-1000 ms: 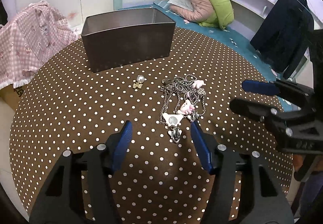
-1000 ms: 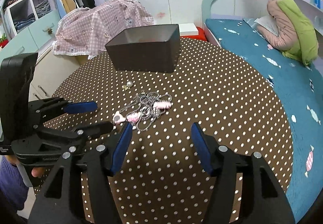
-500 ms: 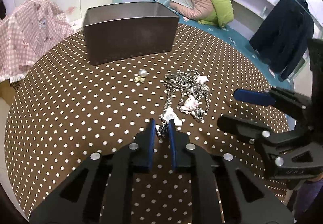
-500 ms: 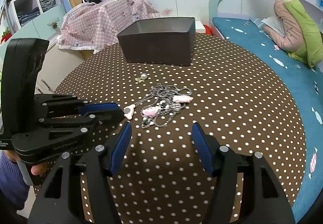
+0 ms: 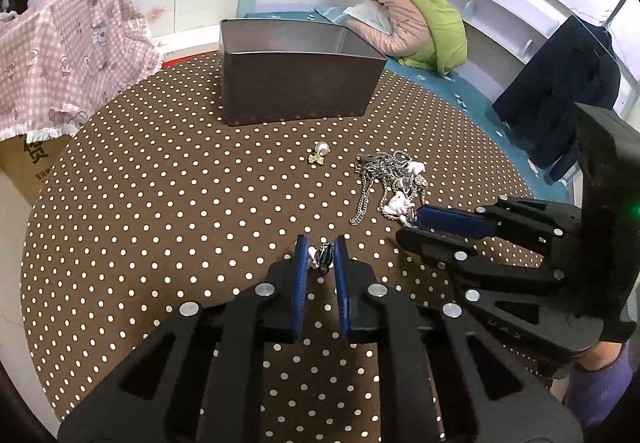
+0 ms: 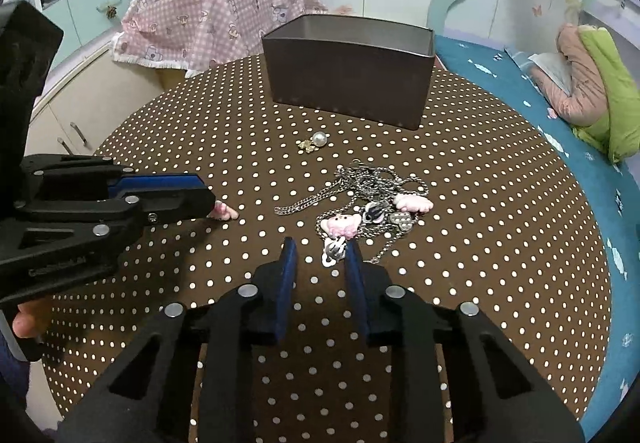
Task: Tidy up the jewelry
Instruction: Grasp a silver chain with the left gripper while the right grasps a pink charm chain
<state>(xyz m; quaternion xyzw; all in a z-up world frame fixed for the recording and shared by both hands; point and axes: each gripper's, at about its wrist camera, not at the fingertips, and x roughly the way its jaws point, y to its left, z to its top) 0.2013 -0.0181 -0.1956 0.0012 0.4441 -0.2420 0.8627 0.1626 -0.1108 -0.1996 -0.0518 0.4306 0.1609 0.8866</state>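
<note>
Covering round table (image 5: 160,203), polka-dot cloth, bedroom

box (image 6: 348,79) on tabletop (image 6: 480,243) far ahead of jaws | pearl charm (image 6: 314,142) between | chain pile (image 6: 368,203) nearest

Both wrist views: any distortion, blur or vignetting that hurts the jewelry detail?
Left wrist view: strong fisheye bend, black corner vignette, even indoor light; chain tangle fairly sharp, pearl earring small. Right wrist view: same curvature and dark corners; pink charm and brown box crisp, no glare or motion blur.
</note>
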